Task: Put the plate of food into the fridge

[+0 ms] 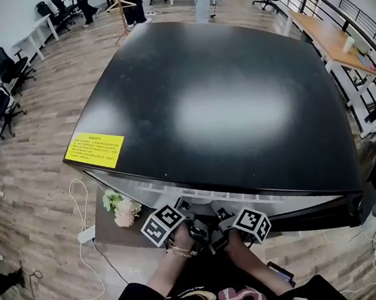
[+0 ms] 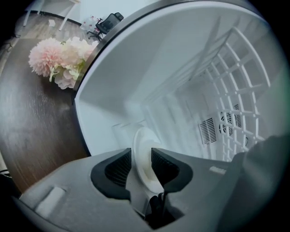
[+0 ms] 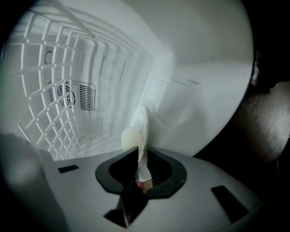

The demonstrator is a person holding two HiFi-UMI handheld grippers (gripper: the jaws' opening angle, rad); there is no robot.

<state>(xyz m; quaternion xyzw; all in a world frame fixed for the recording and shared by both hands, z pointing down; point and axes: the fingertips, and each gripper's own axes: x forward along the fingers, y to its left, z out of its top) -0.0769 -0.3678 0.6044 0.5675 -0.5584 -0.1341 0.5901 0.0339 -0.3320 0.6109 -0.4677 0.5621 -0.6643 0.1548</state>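
The fridge (image 1: 223, 101) shows its black top in the head view, with both grippers at its open front, below the top's near edge. My left gripper (image 1: 196, 228) reaches into the white interior (image 2: 181, 90). The rim of the white plate (image 2: 144, 156) stands edge-on between its pads (image 2: 118, 170), which stand apart from it, so my left gripper (image 2: 142, 168) is open. My right gripper (image 3: 140, 171) is shut on the plate's opposite rim (image 3: 141, 131). A pale yellow piece of food (image 3: 129, 137) shows on the plate. My right gripper (image 1: 220, 230) sits close beside the left one.
A white wire rack (image 2: 235, 81) and a vent (image 3: 68, 97) line the fridge's back. Pink artificial flowers (image 1: 122, 208) lie on a dark wooden surface (image 2: 31, 131) left of the fridge. A yellow label (image 1: 95, 150) marks the top. Cables (image 1: 78, 193) run over the floor.
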